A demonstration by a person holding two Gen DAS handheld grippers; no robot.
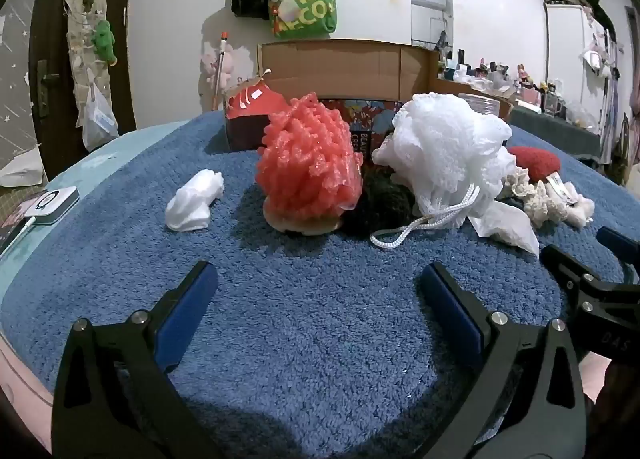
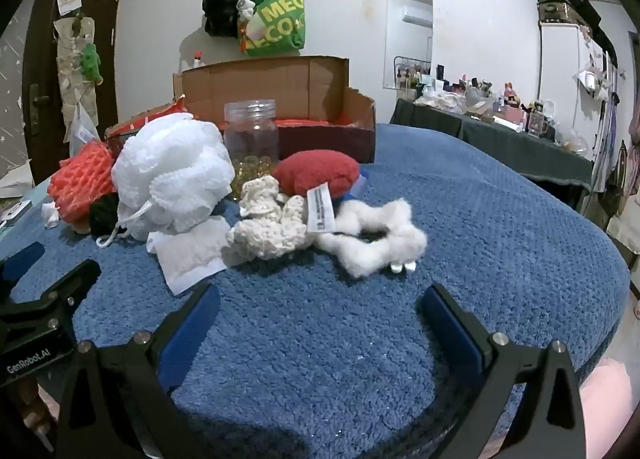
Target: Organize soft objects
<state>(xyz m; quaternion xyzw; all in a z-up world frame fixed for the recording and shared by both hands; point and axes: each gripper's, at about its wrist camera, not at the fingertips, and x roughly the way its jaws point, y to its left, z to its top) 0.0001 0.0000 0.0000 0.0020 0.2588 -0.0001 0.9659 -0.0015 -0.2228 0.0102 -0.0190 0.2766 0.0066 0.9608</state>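
Surface: one blue terry towel (image 2: 320,359) covering the table; everything below sits on it.
Landmark: one white mesh bath pouf (image 1: 448,155) with a white cord loop, mid-towel.
Coral item: one coral-pink knobbly sponge (image 1: 308,159), just left of the white pouf.
Dark item: one black fuzzy ball (image 1: 380,203), wedged between the coral sponge and the white pouf.
Left of pouf: one small crumpled white wad (image 1: 194,201), well apart.
Right of pouf: one cream crochet piece (image 2: 266,225), one red plush pad (image 2: 316,173) with a label, one white fluffy scrunchie (image 2: 376,247).
Front of pouf: one flat white tissue (image 2: 190,255).
Behind pouf: one clear plastic jar (image 2: 251,139); one open cardboard box (image 2: 280,87).
Left gripper (image 1: 320,291): jaws spread wide, empty, over bare towel in front of the pouf.
Right gripper (image 2: 320,311): jaws spread wide, empty, in front of the scrunchie.
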